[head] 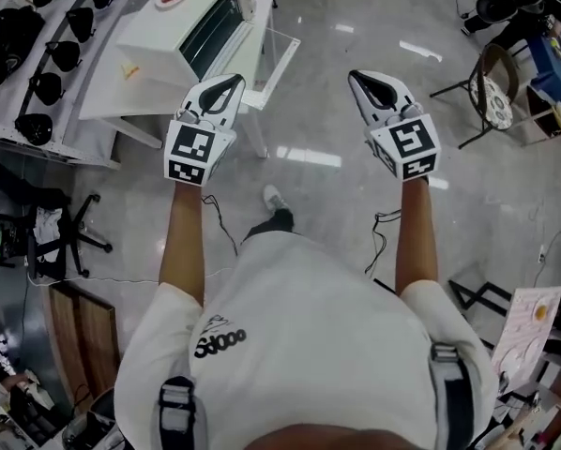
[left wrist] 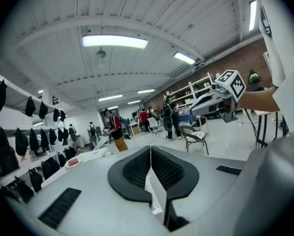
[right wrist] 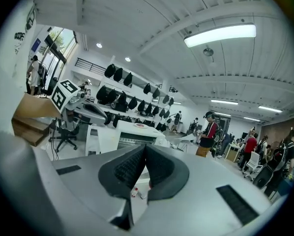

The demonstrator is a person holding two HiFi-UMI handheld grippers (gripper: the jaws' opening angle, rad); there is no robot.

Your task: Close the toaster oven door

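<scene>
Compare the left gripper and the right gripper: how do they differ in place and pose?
In the head view, the left gripper hangs right beside the toaster oven; the right gripper is farther from it, over bare floor. The left gripper's tip leans toward the right, and the right gripper's tip leans toward the left. Both are shut, with nothing between the jaws.

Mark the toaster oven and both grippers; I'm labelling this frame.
toaster oven (head: 210, 22), head view, its dark front.
left gripper (head: 235, 82), head view, at its closed fingertips.
right gripper (head: 356, 77), head view, at its closed fingertips.
</scene>
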